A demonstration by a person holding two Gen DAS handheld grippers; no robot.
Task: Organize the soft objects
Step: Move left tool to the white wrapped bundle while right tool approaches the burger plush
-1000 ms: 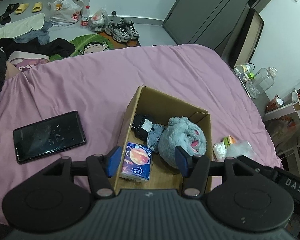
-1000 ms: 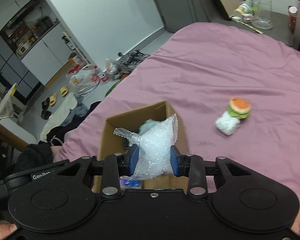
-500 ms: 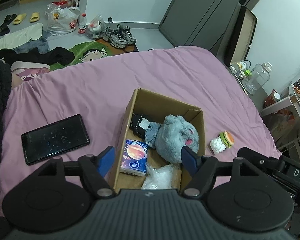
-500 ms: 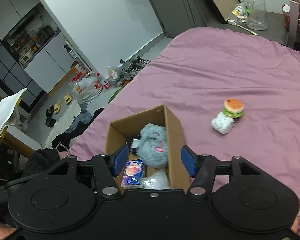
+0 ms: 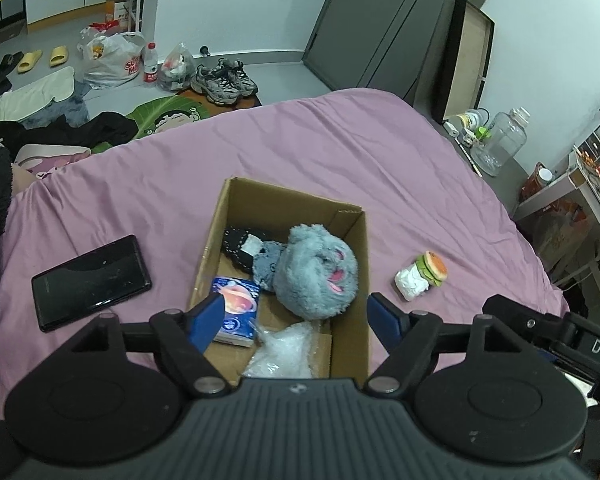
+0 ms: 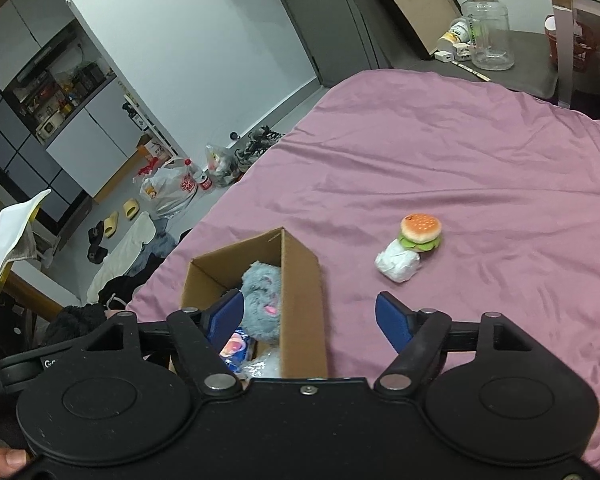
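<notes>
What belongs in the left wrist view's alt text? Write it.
An open cardboard box on a pink bedsheet holds a grey plush toy, a tissue pack and a clear plastic bag. The open left gripper hovers over it; a burger toy and black phone lie outside.

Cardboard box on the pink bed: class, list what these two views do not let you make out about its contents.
- Left wrist view: the near end of the brown cardboard box floor, hidden by the gripper body.
- Left wrist view: the clear crinkled plastic bag, lower part cut off by the same body.
- Right wrist view: the black studded item, hidden by the box wall.
- Both views: print on the small blue tissue pack, too small.
</notes>
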